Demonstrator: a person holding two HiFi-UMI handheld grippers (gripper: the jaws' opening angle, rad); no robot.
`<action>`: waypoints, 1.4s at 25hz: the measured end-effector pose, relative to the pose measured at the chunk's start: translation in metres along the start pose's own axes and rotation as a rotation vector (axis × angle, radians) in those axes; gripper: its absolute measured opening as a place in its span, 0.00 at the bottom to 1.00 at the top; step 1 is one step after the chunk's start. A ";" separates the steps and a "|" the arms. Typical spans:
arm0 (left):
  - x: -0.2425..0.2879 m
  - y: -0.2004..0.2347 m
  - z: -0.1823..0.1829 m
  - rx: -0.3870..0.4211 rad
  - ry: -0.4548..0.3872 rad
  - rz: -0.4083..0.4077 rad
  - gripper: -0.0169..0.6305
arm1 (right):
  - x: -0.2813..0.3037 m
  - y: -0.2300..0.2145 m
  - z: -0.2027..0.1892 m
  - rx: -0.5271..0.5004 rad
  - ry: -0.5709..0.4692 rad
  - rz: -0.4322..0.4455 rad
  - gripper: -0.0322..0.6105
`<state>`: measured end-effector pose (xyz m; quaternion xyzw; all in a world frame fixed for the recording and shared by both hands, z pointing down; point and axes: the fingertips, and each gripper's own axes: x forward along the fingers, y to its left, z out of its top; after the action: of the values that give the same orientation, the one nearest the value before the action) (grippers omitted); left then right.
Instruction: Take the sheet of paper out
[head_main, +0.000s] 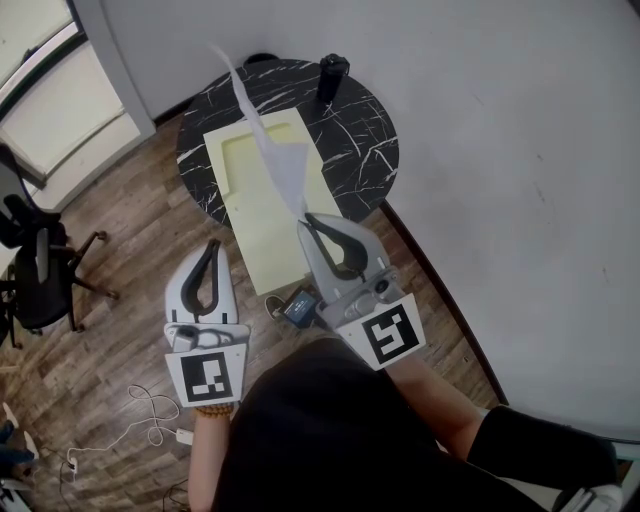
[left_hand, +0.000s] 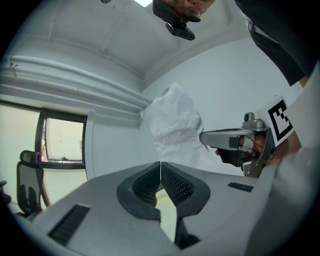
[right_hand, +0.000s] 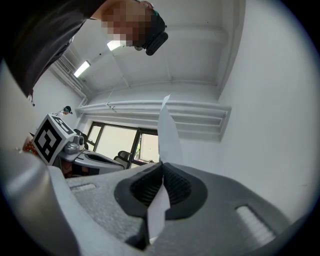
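Note:
A white sheet of paper (head_main: 272, 150) stands up in the air above the table, crumpled and twisted. My right gripper (head_main: 309, 221) is shut on its lower edge; in the right gripper view the paper (right_hand: 169, 137) rises from between the closed jaws (right_hand: 162, 175). A pale yellow folder (head_main: 262, 222) lies flat on the round black marble table (head_main: 360, 140), its near end hanging over the table's edge. My left gripper (head_main: 211, 246) hovers to the left of the folder, shut with nothing in it. From the left gripper view the paper (left_hand: 172, 122) shows beside the right gripper (left_hand: 203, 136).
A black cylinder (head_main: 333, 78) stands at the table's far edge. An office chair (head_main: 35, 270) is on the wooden floor at the left. A small dark device (head_main: 298, 306) and white cables (head_main: 150, 415) lie on the floor near me. A white wall runs along the right.

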<state>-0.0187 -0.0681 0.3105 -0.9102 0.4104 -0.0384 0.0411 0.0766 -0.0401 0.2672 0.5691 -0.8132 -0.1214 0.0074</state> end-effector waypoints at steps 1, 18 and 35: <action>-0.001 0.000 0.000 0.000 0.001 0.001 0.04 | 0.000 0.000 0.000 0.000 0.001 0.000 0.05; -0.001 0.001 -0.004 -0.003 0.003 -0.002 0.04 | 0.006 0.002 -0.004 -0.009 0.012 0.010 0.05; 0.001 0.005 -0.006 -0.016 -0.007 -0.002 0.04 | 0.010 0.000 -0.020 -0.001 0.046 0.015 0.05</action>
<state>-0.0221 -0.0724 0.3159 -0.9110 0.4096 -0.0320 0.0354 0.0764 -0.0535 0.2856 0.5655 -0.8171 -0.1084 0.0274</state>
